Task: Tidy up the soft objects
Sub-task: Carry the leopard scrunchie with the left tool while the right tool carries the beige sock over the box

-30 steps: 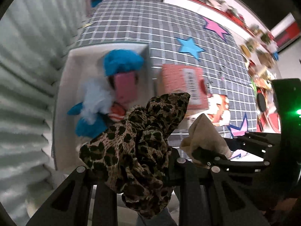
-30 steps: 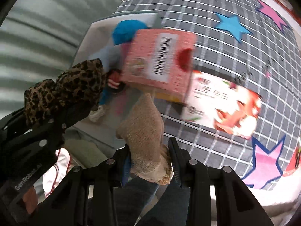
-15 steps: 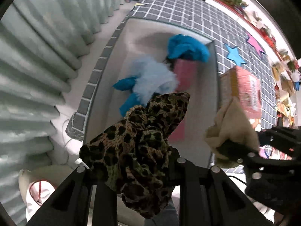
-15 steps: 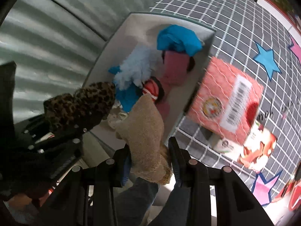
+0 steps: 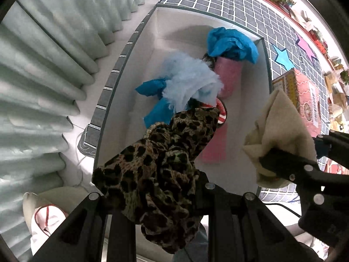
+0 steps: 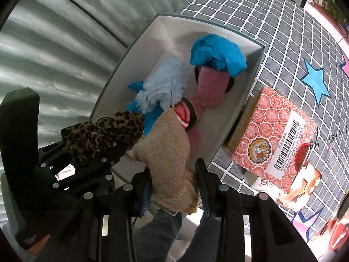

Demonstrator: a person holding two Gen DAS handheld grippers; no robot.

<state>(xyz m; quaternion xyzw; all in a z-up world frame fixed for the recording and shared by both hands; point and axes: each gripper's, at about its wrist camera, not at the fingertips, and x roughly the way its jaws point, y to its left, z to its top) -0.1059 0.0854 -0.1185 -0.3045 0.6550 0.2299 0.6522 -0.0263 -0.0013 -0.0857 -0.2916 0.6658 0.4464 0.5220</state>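
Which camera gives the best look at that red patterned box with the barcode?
The right wrist view: the red box shows whole, barcode facing up, beside the white bin. The left wrist view catches only part of it, behind the beige cloth.

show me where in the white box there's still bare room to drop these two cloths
Bare floor runs along the white box wall on the curtain side, left of the fluffy light-blue item, and at the near end. The middle and far corner, around the blue cloth, are crowded.

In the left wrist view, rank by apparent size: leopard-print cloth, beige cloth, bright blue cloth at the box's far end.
1. leopard-print cloth, though it sits nearest the camera.
2. beige cloth, also near.
3. bright blue cloth, farthest away.
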